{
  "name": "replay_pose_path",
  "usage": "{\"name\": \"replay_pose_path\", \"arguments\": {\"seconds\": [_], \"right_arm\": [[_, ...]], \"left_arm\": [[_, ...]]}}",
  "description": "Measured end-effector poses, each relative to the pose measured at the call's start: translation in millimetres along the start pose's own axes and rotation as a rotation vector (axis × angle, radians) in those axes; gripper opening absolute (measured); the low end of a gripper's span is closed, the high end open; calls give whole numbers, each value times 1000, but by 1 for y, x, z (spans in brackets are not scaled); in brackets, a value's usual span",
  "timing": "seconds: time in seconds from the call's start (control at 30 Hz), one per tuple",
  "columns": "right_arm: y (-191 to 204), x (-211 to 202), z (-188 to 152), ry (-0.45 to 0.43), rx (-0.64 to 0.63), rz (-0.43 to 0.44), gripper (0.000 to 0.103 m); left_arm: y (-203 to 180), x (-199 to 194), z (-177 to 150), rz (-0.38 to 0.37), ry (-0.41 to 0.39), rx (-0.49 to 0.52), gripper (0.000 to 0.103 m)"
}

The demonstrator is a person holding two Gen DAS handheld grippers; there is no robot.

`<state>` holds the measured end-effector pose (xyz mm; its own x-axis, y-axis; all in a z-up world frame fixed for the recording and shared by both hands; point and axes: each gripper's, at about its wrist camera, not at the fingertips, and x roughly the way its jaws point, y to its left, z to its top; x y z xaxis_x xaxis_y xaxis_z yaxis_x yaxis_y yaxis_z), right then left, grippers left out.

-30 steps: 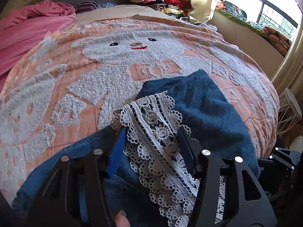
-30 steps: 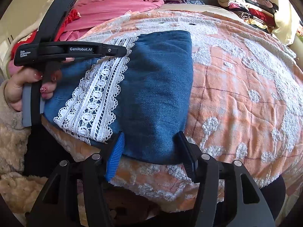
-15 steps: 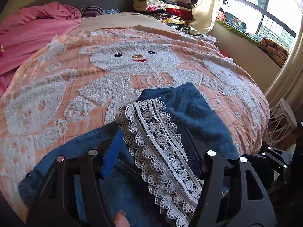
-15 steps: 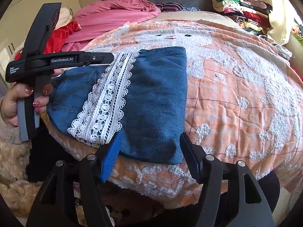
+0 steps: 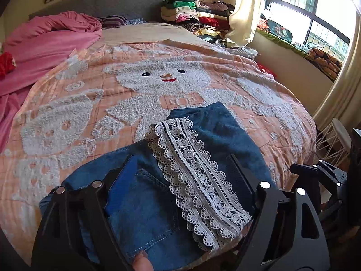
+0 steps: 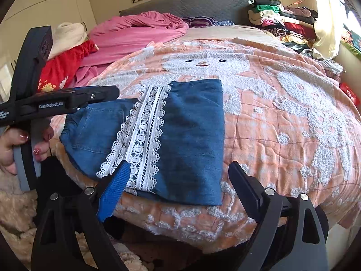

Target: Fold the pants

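The blue denim pants (image 5: 216, 135) lie folded on the bed's near edge, with a white lace band (image 5: 194, 171) running across the top layer. They also show as a flat folded bundle, the pants (image 6: 194, 135), in the right wrist view. My left gripper (image 5: 182, 171) hovers above the lace and back pocket, its jaws opening and its pads off the cloth. My right gripper (image 6: 179, 180) hangs over the near hem, jaws opening, gripping nothing. The left gripper (image 6: 110, 93) shows from the side at the pants' left end, held by a hand (image 6: 13, 144).
An orange blanket with white bears (image 5: 158, 83) covers the bed. A pink duvet (image 5: 45, 38) is bunched at the back left and a pile of folded clothes (image 5: 194, 13) sits at the back right. A white wire stool (image 5: 338, 140) stands by the window side.
Both grippers have risen and drawn back from the pants while their jaws spread wider. The pants lie still in the same fold.
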<state>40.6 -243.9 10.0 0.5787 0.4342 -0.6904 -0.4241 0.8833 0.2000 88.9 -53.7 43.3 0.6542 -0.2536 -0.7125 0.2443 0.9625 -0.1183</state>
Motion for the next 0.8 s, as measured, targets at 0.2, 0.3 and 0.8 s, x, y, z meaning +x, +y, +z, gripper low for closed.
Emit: {"name": "replay_pose_path", "arguments": {"seconds": [0.2,0.3,0.8], "right_arm": [[7,-3,5,-14,-4,-7,88],[10,-5,10,-28,0,-5,88],[44,4,36,-42,-77,24,88]], "left_arm": [[3,-13,-4,15,-20,-5,79],[6,-18,-7,16,-25,-8,84],[54,-45,-25,86,-49,-102,88]]}}
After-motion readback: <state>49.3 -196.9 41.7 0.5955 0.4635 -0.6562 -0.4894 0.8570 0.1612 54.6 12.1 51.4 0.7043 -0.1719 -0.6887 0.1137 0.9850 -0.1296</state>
